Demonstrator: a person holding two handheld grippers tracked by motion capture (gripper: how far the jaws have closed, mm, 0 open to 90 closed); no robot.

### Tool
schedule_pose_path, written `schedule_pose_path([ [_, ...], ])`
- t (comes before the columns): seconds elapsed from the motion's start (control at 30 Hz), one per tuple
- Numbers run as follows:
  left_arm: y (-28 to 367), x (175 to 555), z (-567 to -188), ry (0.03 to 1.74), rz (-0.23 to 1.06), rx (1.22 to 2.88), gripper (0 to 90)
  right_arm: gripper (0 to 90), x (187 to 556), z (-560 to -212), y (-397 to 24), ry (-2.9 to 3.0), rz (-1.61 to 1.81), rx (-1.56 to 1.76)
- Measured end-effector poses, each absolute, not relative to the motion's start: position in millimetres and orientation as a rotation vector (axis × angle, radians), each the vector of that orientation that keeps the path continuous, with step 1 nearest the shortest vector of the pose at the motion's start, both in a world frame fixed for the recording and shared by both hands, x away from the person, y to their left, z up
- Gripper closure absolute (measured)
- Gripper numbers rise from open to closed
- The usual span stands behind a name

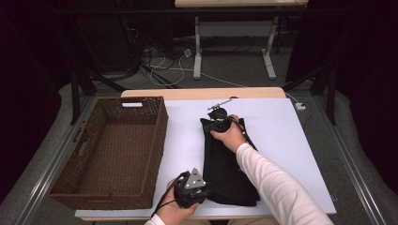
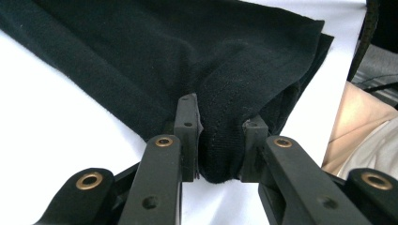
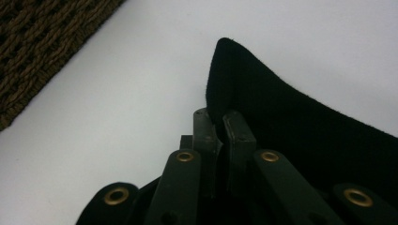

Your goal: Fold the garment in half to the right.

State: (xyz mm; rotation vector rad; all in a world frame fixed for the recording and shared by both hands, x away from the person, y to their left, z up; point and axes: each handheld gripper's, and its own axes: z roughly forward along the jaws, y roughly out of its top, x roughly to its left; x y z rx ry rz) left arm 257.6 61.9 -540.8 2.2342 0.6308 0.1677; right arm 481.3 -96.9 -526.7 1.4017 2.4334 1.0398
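Observation:
A folded black cloth (image 1: 225,164) lies lengthwise on the white table (image 1: 281,136), right of the basket. My left gripper (image 1: 205,188) holds its near left corner; in the left gripper view a thick bunched fold of the black cloth (image 2: 220,140) sits pinched between the pads (image 2: 187,136). My right gripper (image 1: 211,123) is at the far end of the cloth. In the right gripper view its jaws stand nearly together, shut on the thin edge of the black cloth (image 3: 291,122), whose corner peaks just above the fingertips (image 3: 239,133).
A brown wicker basket (image 1: 155,140), with nothing in it, stands on the left side of the table; its weave shows as the wicker basket (image 3: 42,42) in the right gripper view. Beyond the table are the legs of another table (image 1: 197,47) and cables on the floor.

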Motion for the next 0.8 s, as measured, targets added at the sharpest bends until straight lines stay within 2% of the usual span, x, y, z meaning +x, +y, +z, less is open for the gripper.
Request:
schedule_pose_path([
  [0.23, 58.2, 255.2, -543.0, 0.645, 0.171, 2.230, 73.3, 84.2, 480.1, -530.6, -94.4, 2.419, 1.044, 1.425],
  [0.3, 58.9, 255.3, -543.1, 0.656, 0.155, 2.226, 71.0, 81.2, 479.3, -529.5, -94.9, 2.427, 1.045, 1.423],
  [0.37, 60.4, 256.0, -541.5, 0.660, 0.134, 2.234, 66.1, 75.0, 479.3, -528.5, -96.3, 2.430, 1.056, 1.407],
  [0.4, 60.4, 256.0, -541.5, 0.660, 0.134, 2.234, 63.4, 75.0, 479.3, -528.5, -96.3, 2.430, 1.056, 1.407],
  [0.43, 60.6, 255.8, -540.8, 0.681, 0.122, 2.220, 60.5, 68.5, 477.2, -525.7, -97.9, 2.422, 1.079, 1.386],
  [0.6, 66.0, 254.4, -536.3, 0.705, 0.056, 2.192, 44.2, 54.2, 469.9, -514.4, -107.0, 2.347, 1.169, 1.332],
  [0.7, 72.2, 252.0, -532.2, 0.724, 0.066, 2.167, 36.8, 52.7, 463.0, -505.6, -113.6, 2.337, 1.165, 1.293],
  [0.8, 79.8, 252.2, -527.7, 0.754, 0.082, 2.139, 34.6, 50.3, 453.7, -498.1, -122.8, 2.314, 1.168, 1.233],
])
